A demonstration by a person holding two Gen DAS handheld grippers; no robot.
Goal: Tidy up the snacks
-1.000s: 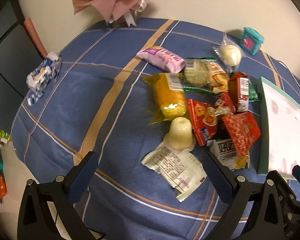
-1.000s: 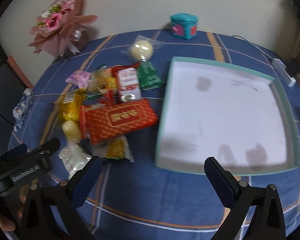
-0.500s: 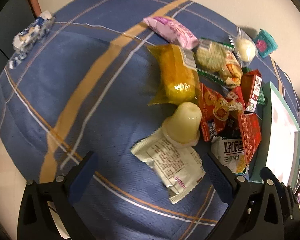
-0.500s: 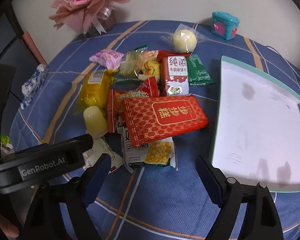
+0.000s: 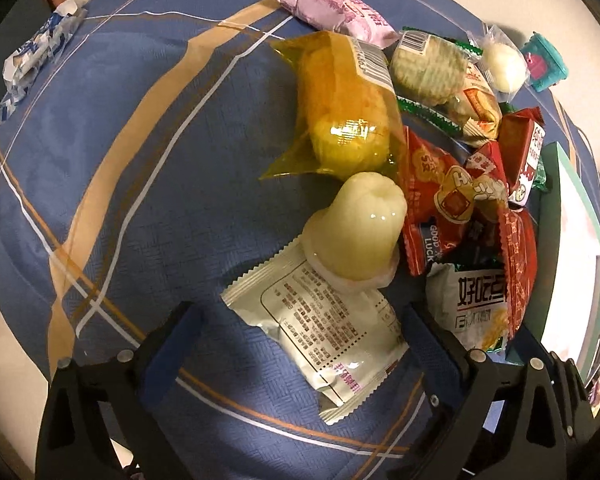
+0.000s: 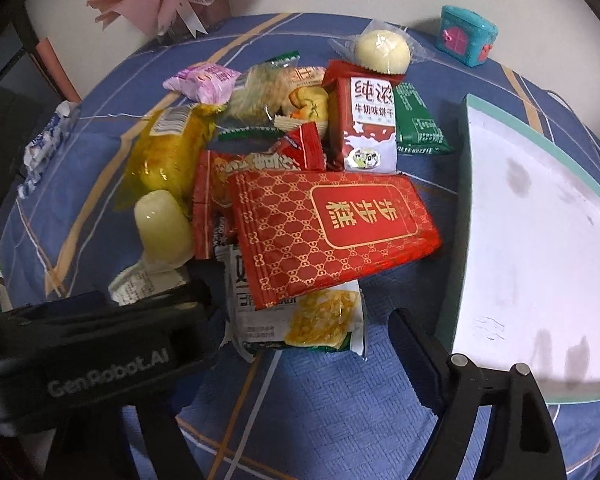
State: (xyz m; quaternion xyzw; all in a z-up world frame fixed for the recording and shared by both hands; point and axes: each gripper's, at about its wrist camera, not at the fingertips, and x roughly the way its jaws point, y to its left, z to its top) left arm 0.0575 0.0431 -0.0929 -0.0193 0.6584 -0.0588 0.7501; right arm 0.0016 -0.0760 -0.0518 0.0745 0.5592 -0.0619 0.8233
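While both tools gape wide – left tool (image 5: 300, 344) straddles white packet (image 5: 324, 332); nothing held.

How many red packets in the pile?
4: large patterned one on top, milk-biscuit pack behind it, small packet between them, Good Luck packet at its left. Others may be hidden.

Blue tablecloth (image 5: 140, 160) with tan and white stripes, red packet (image 6: 332, 236) with gold lattice at 6 o'clock of the red-and-white biscuit box (image 6: 366, 120), translucent yellow wrapper (image 5: 340, 108), pink packet (image 5: 332, 12), teal-rimmed white tray (image 6: 540, 260)
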